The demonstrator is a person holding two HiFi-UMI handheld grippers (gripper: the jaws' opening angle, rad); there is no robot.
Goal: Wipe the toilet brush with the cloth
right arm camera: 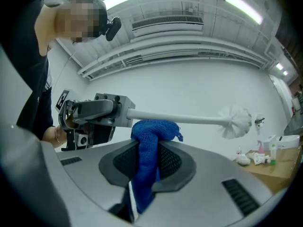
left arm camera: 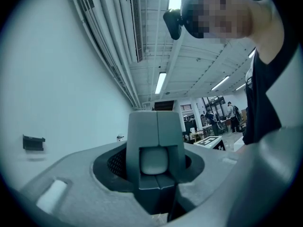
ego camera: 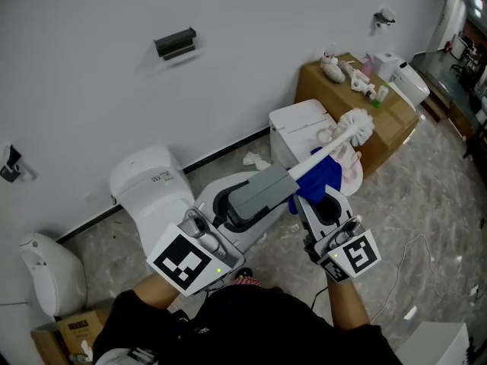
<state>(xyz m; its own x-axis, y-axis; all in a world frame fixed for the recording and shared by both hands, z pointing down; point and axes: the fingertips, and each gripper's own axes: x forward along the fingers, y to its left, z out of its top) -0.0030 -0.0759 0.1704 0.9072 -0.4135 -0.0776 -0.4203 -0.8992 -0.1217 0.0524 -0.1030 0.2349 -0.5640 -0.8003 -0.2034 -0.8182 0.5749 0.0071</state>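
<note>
Toilet (ego camera: 152, 185), white, against the wall. Left gripper (ego camera: 243, 206): fingers clamped on the grey handle of the toilet brush (ego camera: 308, 163), bristles (ego camera: 356, 125) pointing right (held in the air, above the floor). Cloth (ego camera: 323, 177), blue: up against the underside of the brush's shaft, pinched in the closed fingers of the right gripper (ego camera: 319, 202). Cardboard box (ego camera: 396, 120), far right.

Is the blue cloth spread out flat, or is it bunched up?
Bunched up. The right tongs pinch the blue cloth into a thick wad, and its rounded top sits right under the toilet brush handle.
</note>
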